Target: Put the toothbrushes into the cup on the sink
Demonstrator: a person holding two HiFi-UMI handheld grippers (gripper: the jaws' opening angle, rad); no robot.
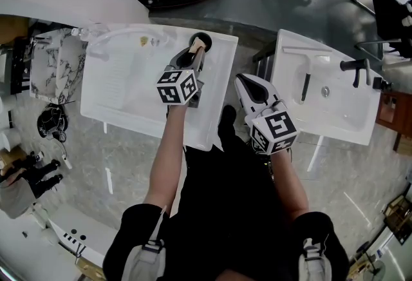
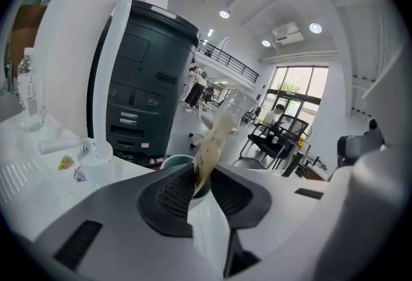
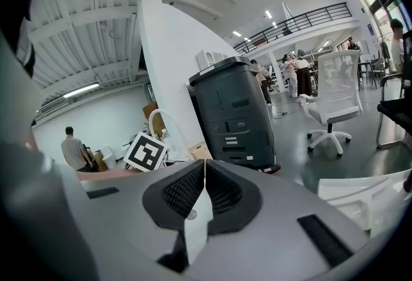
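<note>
Toothbrush (image 2: 211,144) leans loose between the left gripper's (image 2: 197,178) slightly parted fingers over the cup (image 2: 171,159); it could catch the rim and topple. Fingers of the right gripper (image 3: 205,169) meet, empty.

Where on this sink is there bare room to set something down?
Free: the sink surface left of the left gripper, from faucet to front edge. Crowded: back right corner, where the cup sits below the toothbrush between its jaws.

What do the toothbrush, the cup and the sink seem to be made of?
The toothbrush looks tan and matte, perhaps bamboo or a paper wrap; blur leaves it open. The cup shows a smooth teal rim, likely plastic or ceramic. The sink is smooth white, probably ceramic or plastic.
</note>
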